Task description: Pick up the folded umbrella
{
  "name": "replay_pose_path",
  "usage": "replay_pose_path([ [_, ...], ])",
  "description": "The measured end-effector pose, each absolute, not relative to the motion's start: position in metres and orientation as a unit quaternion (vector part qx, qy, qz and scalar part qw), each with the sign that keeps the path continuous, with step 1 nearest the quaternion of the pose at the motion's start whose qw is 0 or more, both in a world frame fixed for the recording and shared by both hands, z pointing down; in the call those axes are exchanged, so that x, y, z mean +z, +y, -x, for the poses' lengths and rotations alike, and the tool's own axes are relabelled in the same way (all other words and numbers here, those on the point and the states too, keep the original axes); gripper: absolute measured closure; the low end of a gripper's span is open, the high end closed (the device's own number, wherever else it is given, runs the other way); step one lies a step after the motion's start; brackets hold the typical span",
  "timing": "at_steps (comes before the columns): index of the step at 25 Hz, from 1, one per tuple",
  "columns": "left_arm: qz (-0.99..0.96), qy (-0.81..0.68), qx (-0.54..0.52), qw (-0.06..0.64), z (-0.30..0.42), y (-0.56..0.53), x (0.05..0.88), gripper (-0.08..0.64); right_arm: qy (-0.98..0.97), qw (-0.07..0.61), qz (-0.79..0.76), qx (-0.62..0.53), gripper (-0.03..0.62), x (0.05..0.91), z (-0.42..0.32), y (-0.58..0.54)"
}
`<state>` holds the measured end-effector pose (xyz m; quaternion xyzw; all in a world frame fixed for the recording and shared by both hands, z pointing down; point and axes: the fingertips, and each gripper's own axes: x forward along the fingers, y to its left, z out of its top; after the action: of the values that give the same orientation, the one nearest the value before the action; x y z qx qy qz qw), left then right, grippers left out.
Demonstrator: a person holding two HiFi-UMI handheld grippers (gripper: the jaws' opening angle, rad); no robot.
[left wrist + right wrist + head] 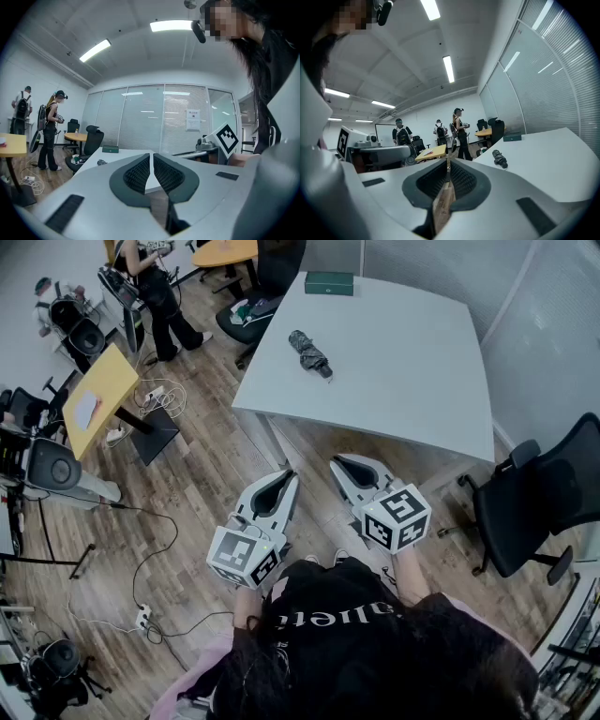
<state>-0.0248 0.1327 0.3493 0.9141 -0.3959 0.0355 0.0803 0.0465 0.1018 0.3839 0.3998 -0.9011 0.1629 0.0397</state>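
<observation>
**Charcoal-grey folded umbrella [309,353] lay ahead of both closed grippers, nearer the right one**

The folded umbrella sat alone on the white table [412,381], well apart from both of your grippers, which hung short of the table's near edge. Seen from your head, it lay forward of the jaws and between the two lines they pointed along.

Your left gripper [286,474] had its jaws drawn together at the tips with nothing between them. From that gripper the umbrella [101,162] showed small and off to the left of the jaws.

Your right gripper [339,463] was fully closed and empty too. From there the umbrella [500,159] lay to the right of the jaws and looked larger, so the right gripper was probably the nearer one, though only by a little.

The umbrella's long axis ran on a slant across the table, its near end angled toward your right side. That put it roughly end-on to the right gripper, so those jaws could likely straddle its width with little wrist turn. Either gripper would have needed to open and travel forward over the table edge first.
</observation>
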Motion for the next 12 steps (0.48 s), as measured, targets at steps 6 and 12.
replay_pose_path([
  [6,-0.913,-0.398,0.036,0.080,0.021,0.129,0.350,0.522,-0.899,0.036,-0.403,0.166,0.558,0.387,-0.052,0.097],
  [12,-0.912,-0.400,0.038,0.081,0.014,0.122,0.351,0.522,-0.903,0.023,-0.393,0.173,0.558,0.385,-0.058,0.090],
])
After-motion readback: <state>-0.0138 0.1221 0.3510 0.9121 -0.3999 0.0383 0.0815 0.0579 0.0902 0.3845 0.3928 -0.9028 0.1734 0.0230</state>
